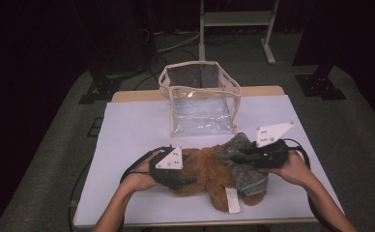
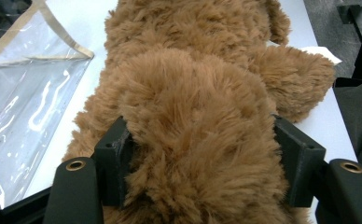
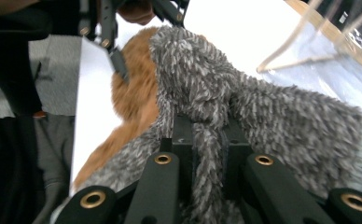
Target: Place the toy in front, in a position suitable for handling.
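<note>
Dark curtains and a carpeted floor surrounded the counter (image 1: 127,121), whose top was covered in a pale sheet. On its near part the left tool (image 1: 188,181) lay low at the left end of a brown plush bear (image 1: 205,169), its two black jaws clamped on a thick roll of the brown fur; in the left gripper view the pile bulged between and over both jaws, with the bear's body (image 2: 193,70) stretching away beyond them. The right tool (image 1: 246,155) came in from the right, its jaws drawn together on a narrow fold of a grey fuzzy garment (image 1: 243,164) that wrapped the bear's right end; the right gripper view showed the grey pile (image 3: 272,121) pinched tight between the jaws, brown fur showing beside it. A person's hands held both tools, forearms coming in from the near edge. A white tag (image 1: 233,200) lay at the bear's near side on the sheet. Just behind the bear stood a clear plastic bag (image 1: 202,116) with beige trim, upright and open at the top. Farther back, off the counter, stood the legs of a white metal frame (image 1: 236,29).
</note>
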Demonstrator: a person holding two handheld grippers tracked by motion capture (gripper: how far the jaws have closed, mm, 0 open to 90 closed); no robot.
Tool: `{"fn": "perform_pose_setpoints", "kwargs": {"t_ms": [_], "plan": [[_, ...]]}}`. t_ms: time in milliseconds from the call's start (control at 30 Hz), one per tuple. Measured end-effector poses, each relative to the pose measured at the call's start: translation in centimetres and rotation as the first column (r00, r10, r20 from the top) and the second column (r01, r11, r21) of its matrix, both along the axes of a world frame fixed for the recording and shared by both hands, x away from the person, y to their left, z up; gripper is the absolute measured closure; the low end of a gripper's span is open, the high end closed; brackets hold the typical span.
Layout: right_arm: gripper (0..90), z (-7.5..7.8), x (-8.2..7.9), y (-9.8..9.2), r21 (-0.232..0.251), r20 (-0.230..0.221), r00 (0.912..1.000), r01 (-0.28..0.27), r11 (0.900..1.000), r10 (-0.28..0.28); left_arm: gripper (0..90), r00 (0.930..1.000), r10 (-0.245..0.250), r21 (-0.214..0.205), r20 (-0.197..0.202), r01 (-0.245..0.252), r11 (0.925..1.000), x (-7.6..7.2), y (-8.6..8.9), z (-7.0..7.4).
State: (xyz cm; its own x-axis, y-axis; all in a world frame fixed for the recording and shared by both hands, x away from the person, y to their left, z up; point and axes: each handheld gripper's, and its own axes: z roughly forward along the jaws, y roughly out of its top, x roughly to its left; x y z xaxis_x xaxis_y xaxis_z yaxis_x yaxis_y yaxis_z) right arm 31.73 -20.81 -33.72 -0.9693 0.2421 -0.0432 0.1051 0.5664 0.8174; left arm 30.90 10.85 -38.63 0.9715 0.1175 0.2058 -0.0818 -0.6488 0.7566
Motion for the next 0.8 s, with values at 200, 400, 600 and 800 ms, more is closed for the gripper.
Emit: {"fn": "perform_pose_setpoints", "kwargs": {"t_ms": [200,400,600,800], "plan": [[79.5,-1.3,1.2,1.8,-0.037,-0.025,0.9996,-0.010,0.9993,0.009,32.9,1.0000,-0.007,-0.018,0.000,0.007,0.9998,-0.1,0.0,-0.2],[79.7,-2.7,0.1,-0.9,0.028,-0.057,0.9982,0.022,0.9994,-0.020,28.5,0.9997,0.023,-0.018,0.010,-0.023,0.9996,0.2,1.0,0.9],[79.6,-2.3,-0.7,-1.3,0.015,-0.028,0.9989,0.037,0.9992,-0.037,31.3,0.9996,0.027,-0.011,-0.009,-0.027,0.9996,0.3,0.8,0.5],[79.6,-0.9,-1.0,3.5,-0.035,0.056,0.9981,-0.025,0.9991,0.027,31.6,0.9996,0.021,-0.020,-0.017,-0.021,0.9996,0.4,-0.1,0.4]]}}
